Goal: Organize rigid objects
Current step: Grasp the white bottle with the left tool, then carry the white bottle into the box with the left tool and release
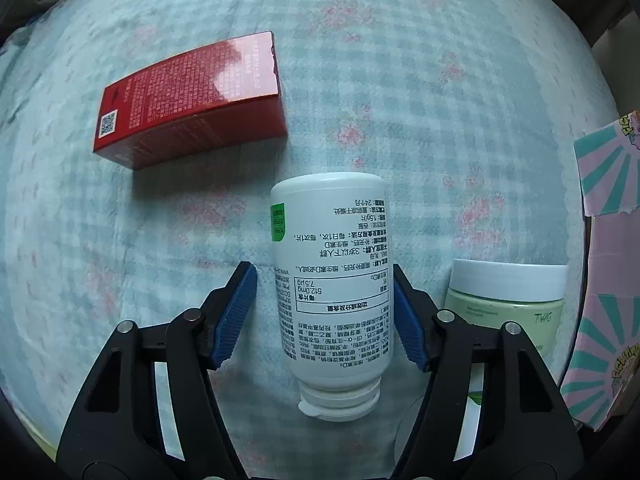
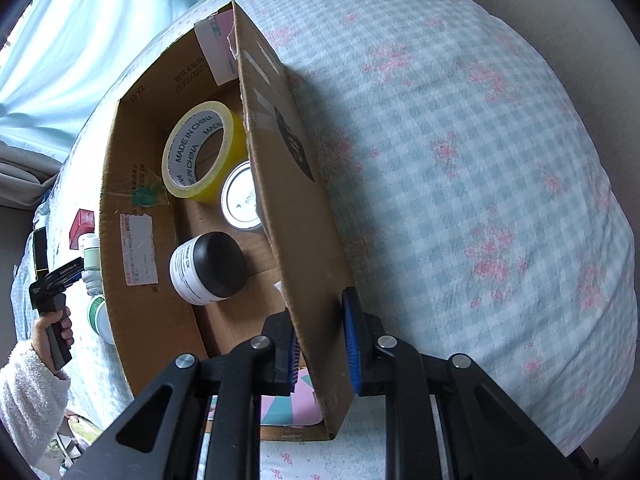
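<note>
Left wrist view shows us the white bottle (image 1: 332, 280) lying on the bed (image 1: 440, 100) between our left gripper's (image 1: 325, 312) wide jaws, the right pad touching it, cap toward us. Our right gripper (image 2: 322, 340) pinches the cardboard box (image 2: 288, 184) wall; a jar inside is half hidden.

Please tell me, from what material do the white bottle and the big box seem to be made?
The white bottle looks like smooth, slightly glossy plastic with a printed paper or film label. The box looks like matte brown corrugated cardboard: a torn top edge and tape marks show.
</note>
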Motion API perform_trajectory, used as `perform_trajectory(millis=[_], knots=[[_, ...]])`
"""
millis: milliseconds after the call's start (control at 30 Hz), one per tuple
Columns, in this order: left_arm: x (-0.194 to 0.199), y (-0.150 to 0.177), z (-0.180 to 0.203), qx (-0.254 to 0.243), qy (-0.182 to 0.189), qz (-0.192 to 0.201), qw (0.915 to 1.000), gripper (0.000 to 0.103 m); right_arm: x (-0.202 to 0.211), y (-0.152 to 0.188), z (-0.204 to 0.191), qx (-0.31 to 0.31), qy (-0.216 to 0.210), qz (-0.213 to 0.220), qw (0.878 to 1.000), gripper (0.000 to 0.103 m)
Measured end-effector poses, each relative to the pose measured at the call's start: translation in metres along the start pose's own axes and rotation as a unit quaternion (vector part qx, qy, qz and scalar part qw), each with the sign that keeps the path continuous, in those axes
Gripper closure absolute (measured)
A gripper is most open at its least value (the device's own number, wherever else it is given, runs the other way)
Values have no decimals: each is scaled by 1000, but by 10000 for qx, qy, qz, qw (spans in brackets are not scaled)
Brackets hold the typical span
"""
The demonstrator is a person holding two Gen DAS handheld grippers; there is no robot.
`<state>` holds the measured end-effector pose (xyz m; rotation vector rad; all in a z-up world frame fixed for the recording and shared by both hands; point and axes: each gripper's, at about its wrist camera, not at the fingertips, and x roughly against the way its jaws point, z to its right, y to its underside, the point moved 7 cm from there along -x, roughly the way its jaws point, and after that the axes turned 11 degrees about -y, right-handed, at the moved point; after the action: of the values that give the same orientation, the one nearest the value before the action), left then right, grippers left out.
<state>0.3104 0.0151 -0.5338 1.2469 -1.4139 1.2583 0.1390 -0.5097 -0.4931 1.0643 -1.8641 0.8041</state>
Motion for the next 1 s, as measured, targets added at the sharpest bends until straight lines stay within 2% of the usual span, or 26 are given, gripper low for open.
perform_trajectory(millis=[33,67,167,300,533,700,867,1000], knots=[[1,0,3,-42,26,34,10000,53,0,1,0,7,4,-5,10000,85],[3,-1,7,-89,24,66,9999,55,0,1,0,12,12,-12,10000,85],[6,-1,14,-205,-113,151,9996,55,1,1,-1,21,31,-30,10000,85],[13,0,19,-89,-100,282,9995,56,1,1,-1,23,33,-33,10000,85],[52,5,13,149,-77,578,9982,56,1,0,-1,68,6,-60,10000,85],[99,10,-6,438,-39,755,9962,56,-1,-3,-2,141,-23,-172,9997,85],[158,19,6,557,21,995,9935,56,-4,-8,-2,195,-86,-307,9993,85],[202,27,35,601,152,1124,9917,56,-7,-12,-1,308,-169,-431,9985,85]])
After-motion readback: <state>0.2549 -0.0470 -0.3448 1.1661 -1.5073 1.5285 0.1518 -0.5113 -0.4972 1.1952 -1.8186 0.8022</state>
